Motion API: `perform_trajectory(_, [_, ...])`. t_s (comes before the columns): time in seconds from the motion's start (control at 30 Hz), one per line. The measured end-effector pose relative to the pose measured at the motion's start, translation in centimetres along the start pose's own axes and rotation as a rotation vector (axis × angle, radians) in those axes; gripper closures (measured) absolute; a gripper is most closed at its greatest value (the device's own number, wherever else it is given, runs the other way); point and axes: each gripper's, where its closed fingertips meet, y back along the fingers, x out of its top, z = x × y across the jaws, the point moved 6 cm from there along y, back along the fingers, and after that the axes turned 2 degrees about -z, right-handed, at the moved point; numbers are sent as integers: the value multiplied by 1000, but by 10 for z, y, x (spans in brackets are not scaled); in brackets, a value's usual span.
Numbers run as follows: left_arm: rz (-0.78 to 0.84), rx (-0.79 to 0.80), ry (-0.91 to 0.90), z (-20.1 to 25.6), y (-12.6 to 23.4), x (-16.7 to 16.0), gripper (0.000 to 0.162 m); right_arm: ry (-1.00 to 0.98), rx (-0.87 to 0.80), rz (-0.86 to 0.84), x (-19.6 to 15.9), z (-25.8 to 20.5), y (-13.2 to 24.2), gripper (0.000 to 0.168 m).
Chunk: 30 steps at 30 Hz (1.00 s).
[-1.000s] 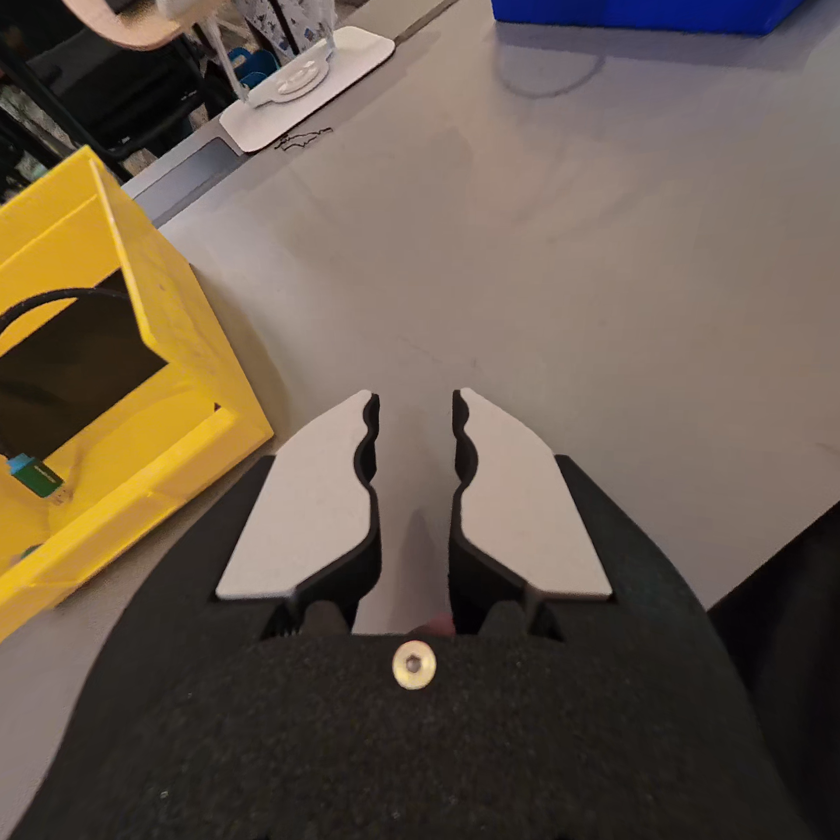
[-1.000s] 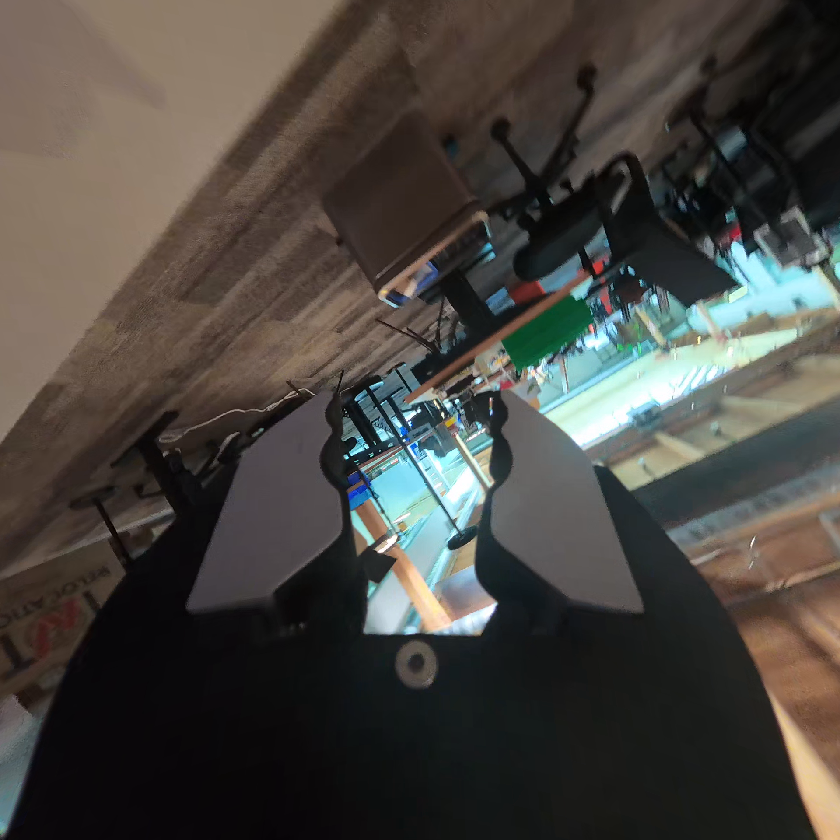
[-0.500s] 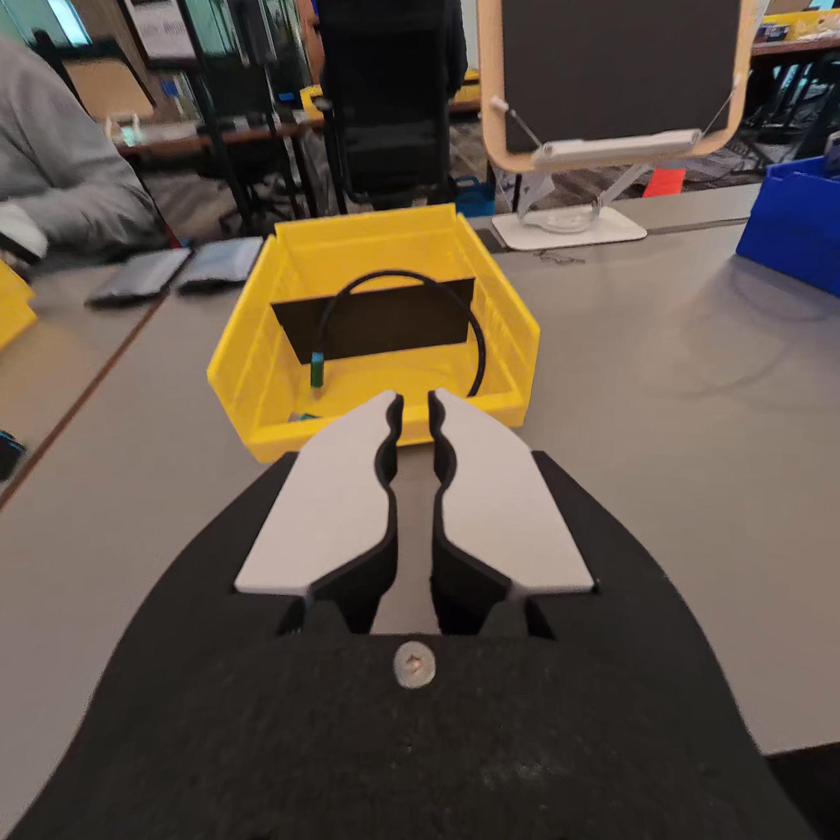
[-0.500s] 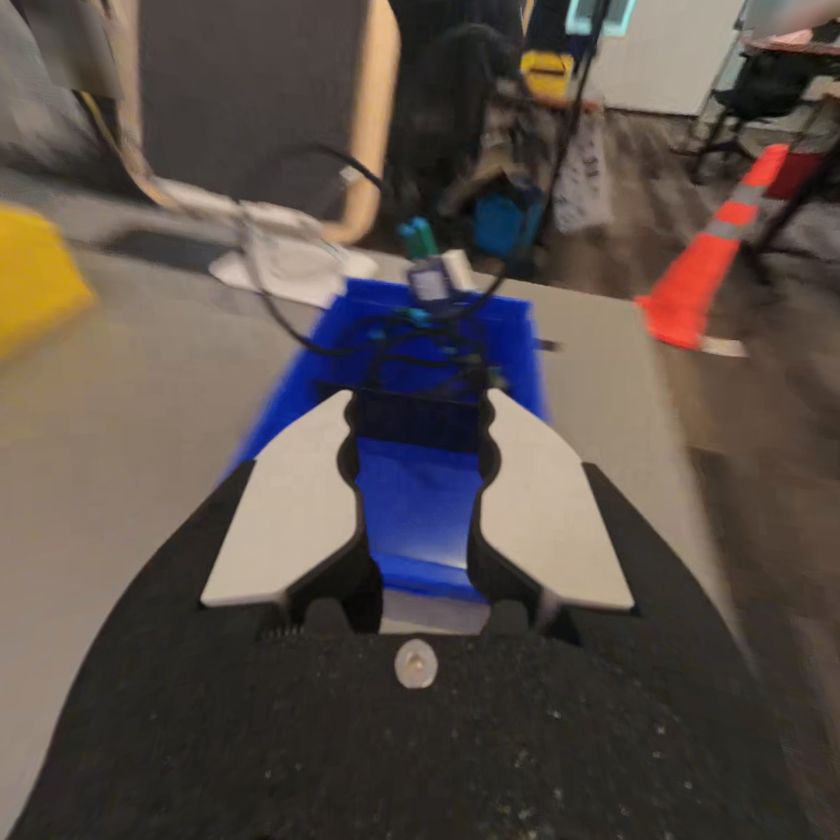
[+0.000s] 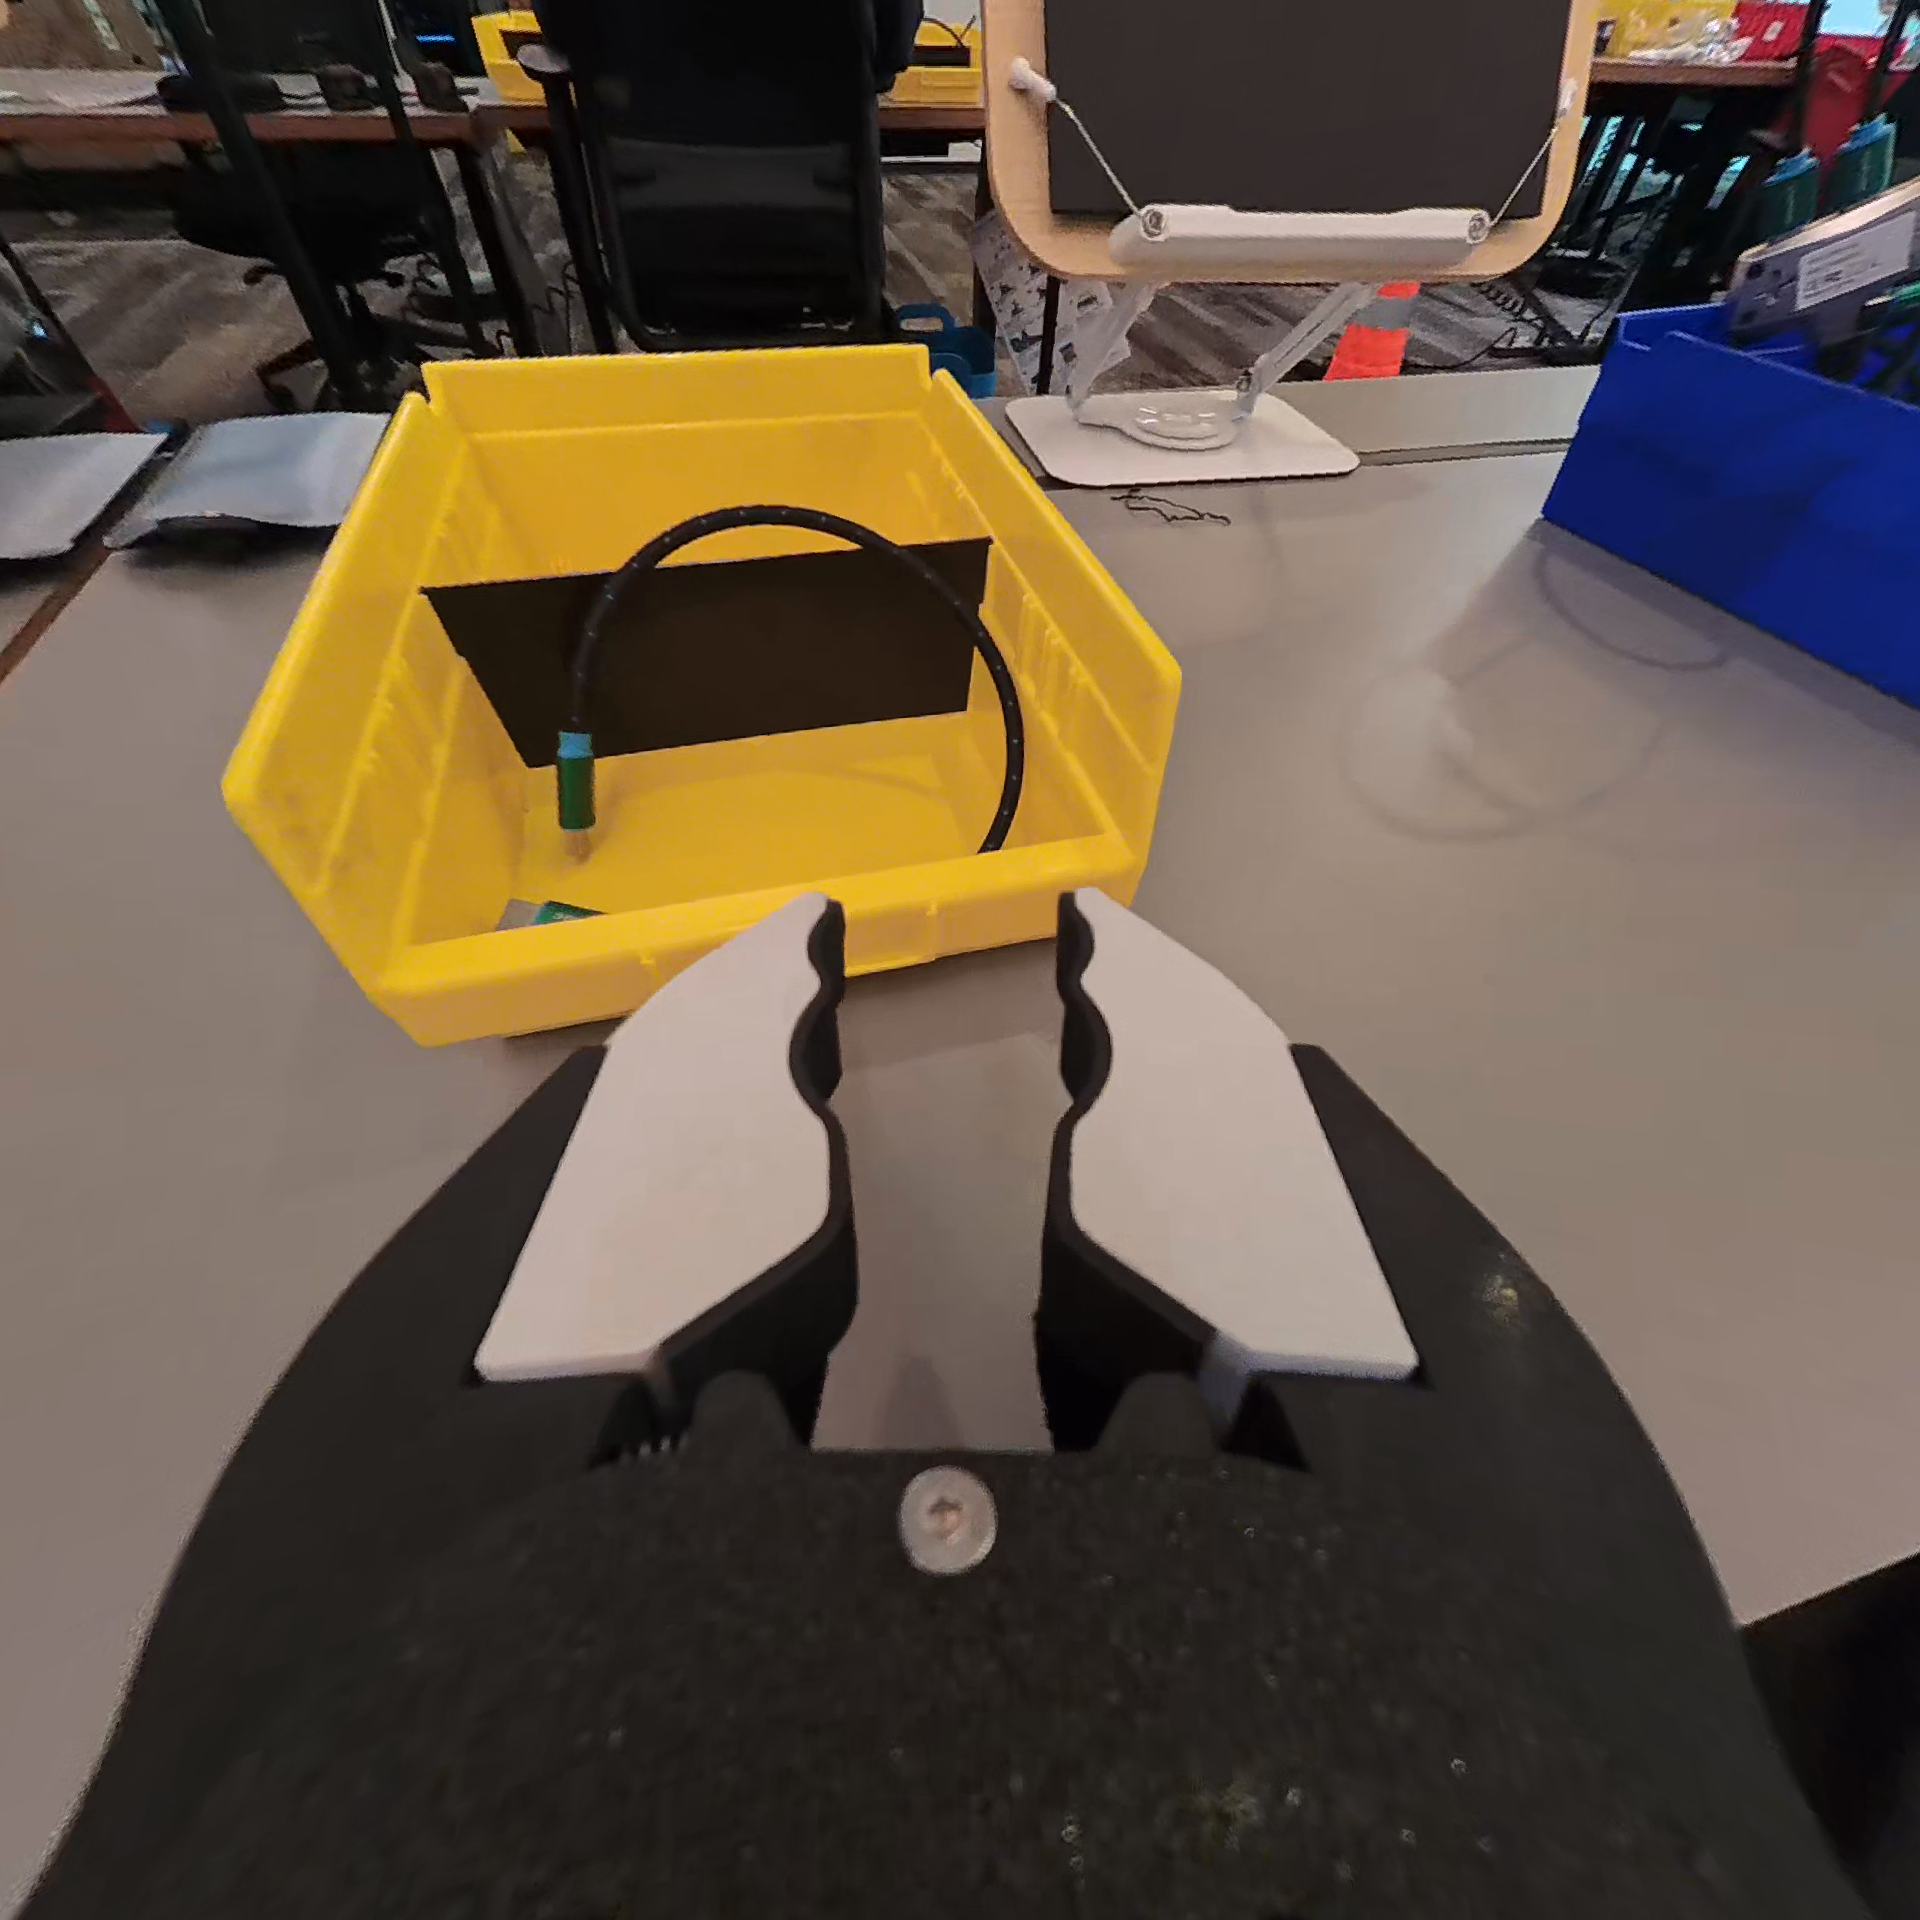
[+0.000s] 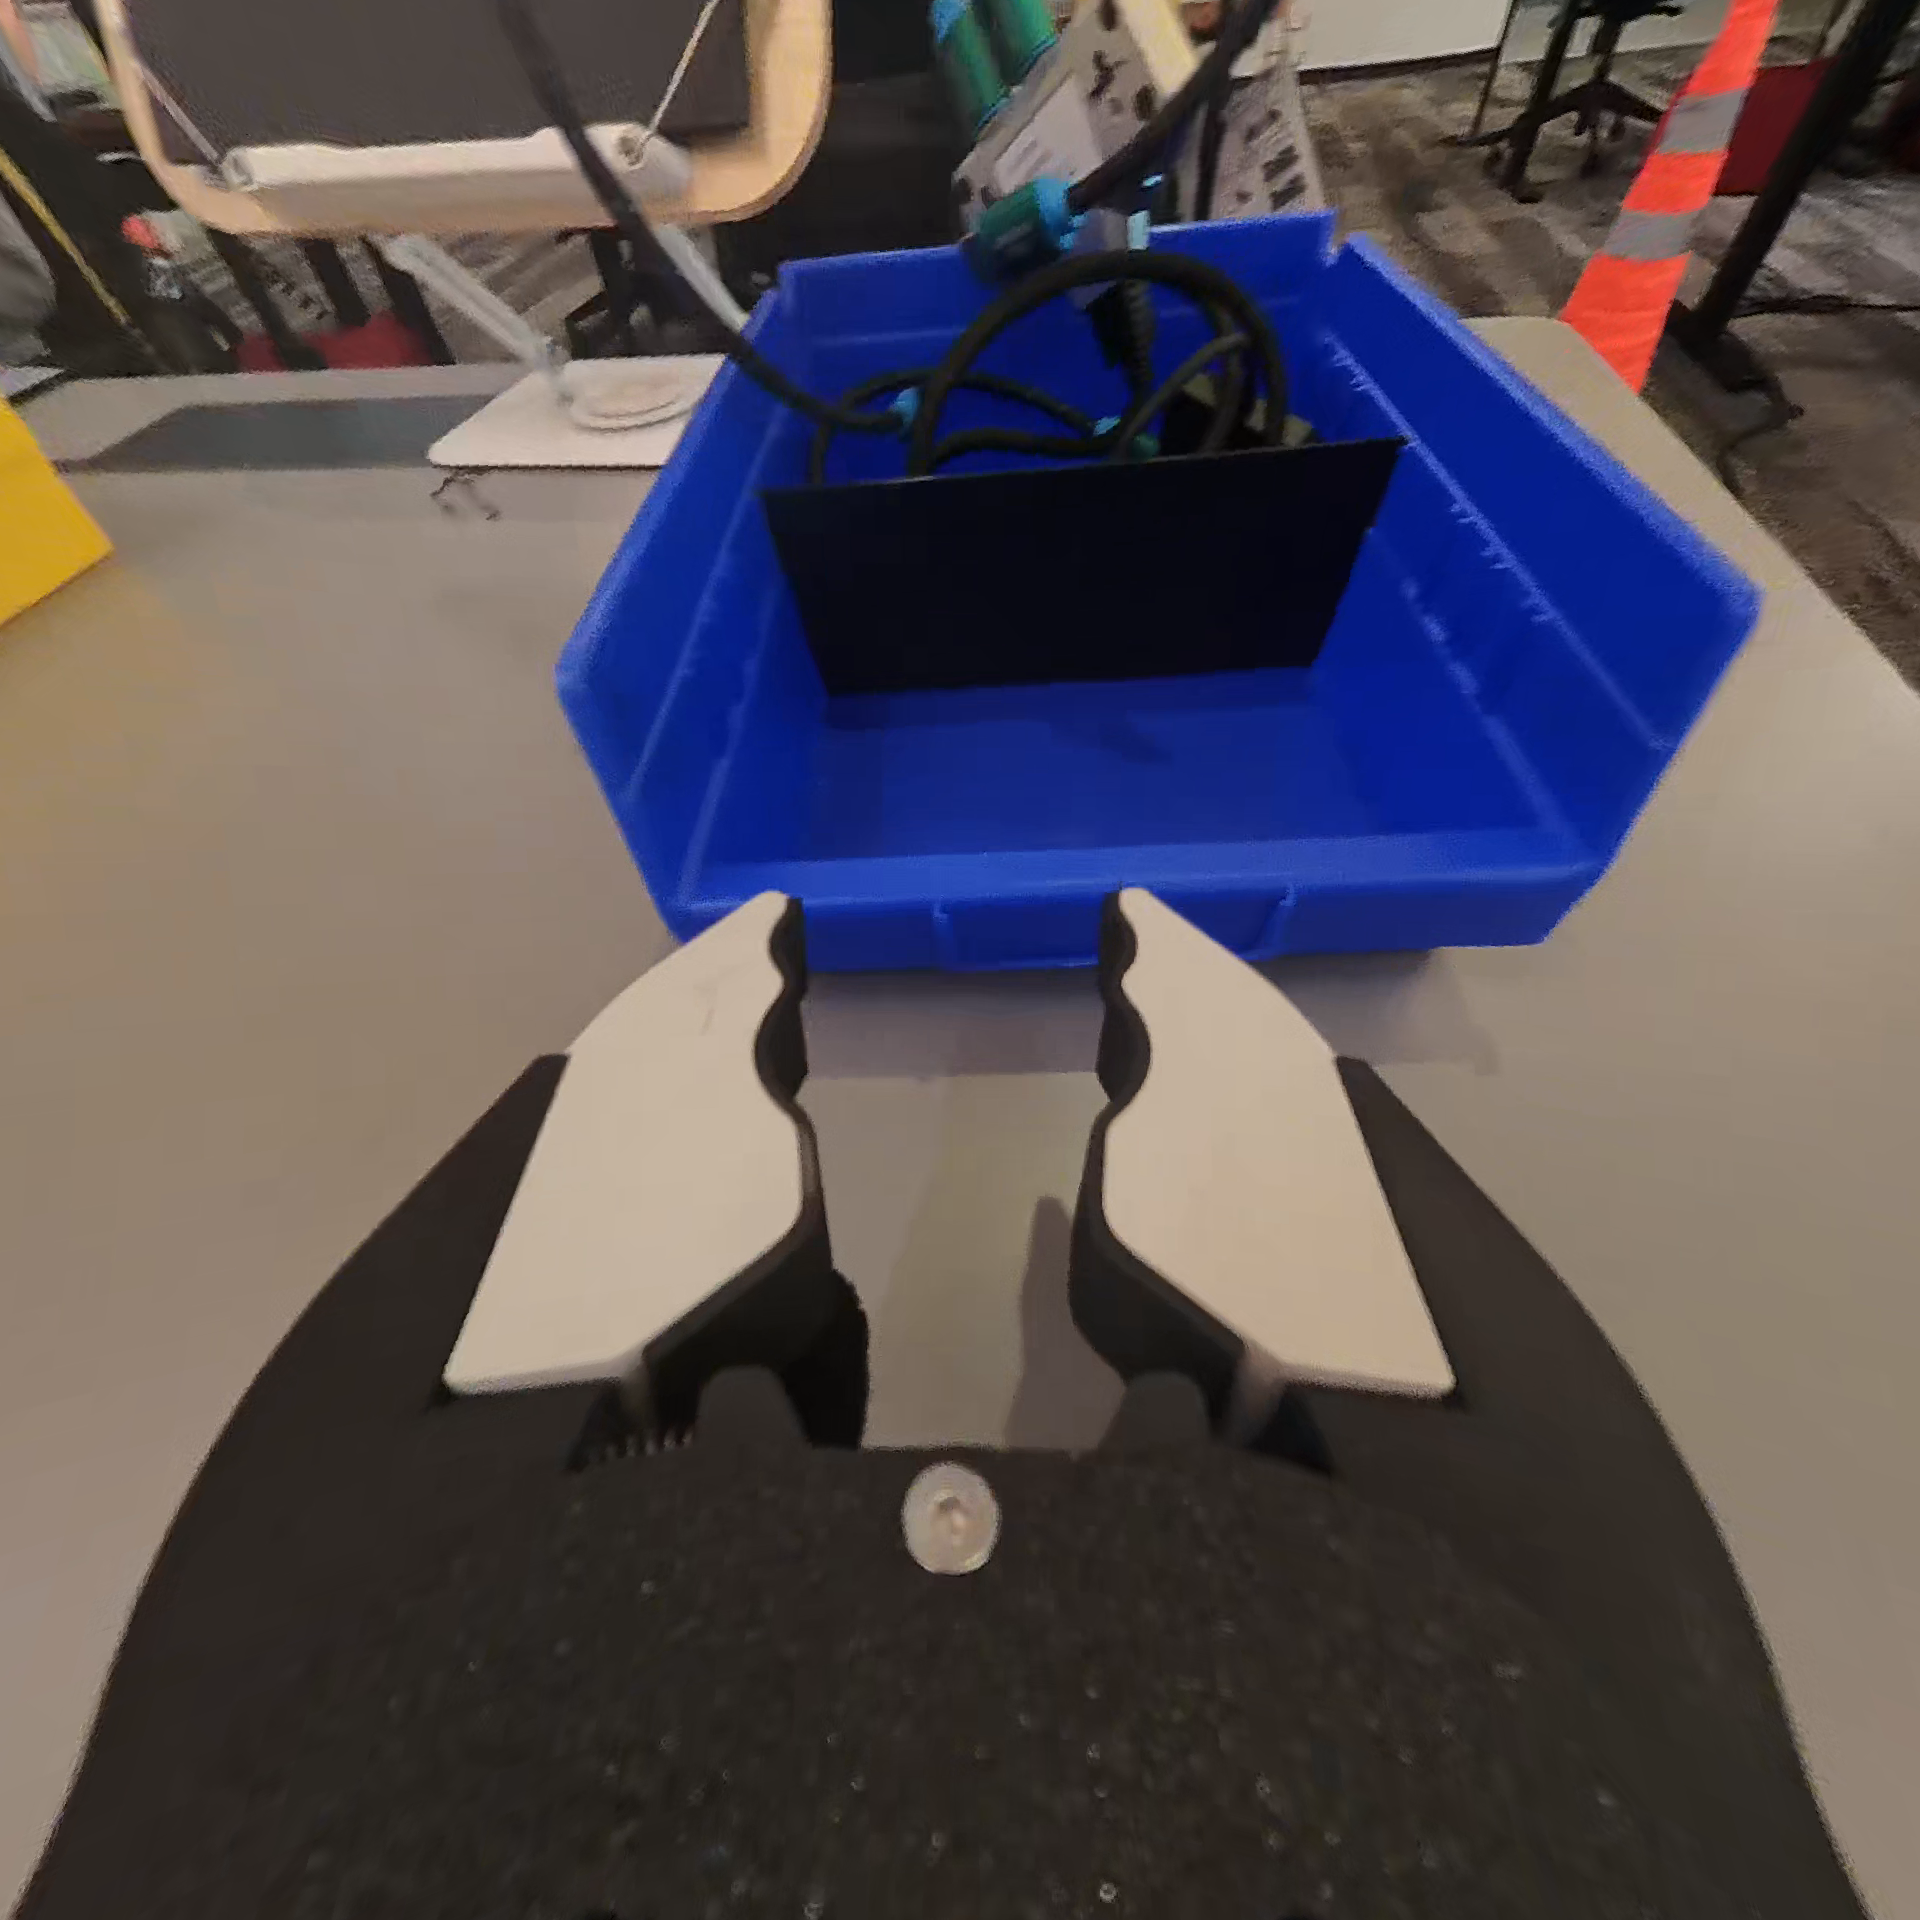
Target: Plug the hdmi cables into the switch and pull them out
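Observation:
In the left wrist view a yellow bin [image 5: 665,966] stands on the grey table [image 5: 1455,935]. A black braided HDMI cable [image 5: 987,665] arches over its black divider [image 5: 717,644], with a green plug [image 5: 575,781] hanging down. My left gripper [image 5: 948,914] is open and empty just in front of the bin. In the right wrist view a blue bin [image 6: 1143,904] holds a tangle of black cables with teal plugs [image 6: 1091,353] and a switch box [image 6: 1049,145] behind its dark divider [image 6: 1081,582]. My right gripper [image 6: 951,914] is open and empty in front of it.
A tablet on a white stand [image 5: 1278,208] is at the table's far edge between the bins. The blue bin [image 5: 1745,499] shows at the right of the left view. An orange cone [image 6: 1673,208] and chairs stand on the floor beyond. The gap from one gripper's tips to the other's is roughly 60 cm.
Both grippers swung up from odd angles to face the bins. My left jaws narrowed, then widened again on nothing. My right gripper stayed open and empty, and its view has steadied.

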Motion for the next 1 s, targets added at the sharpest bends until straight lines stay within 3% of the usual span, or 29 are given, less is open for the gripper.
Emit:
perform_trajectory(0.53, [-22, -39, 15, 15, -16, 0, 117, -7, -26, 7, 0, 16, -2, 116])
perform_trajectory(0.77, [-22, -72, 74, 21, -20, 1, 110, 25, 178, 37, 7, -43, -14, 111])
perform_trajectory(1.0, [-44, -70, 43, 28, -25, -2, 107, 73, 193, -7, 9, -77, -46, 115])
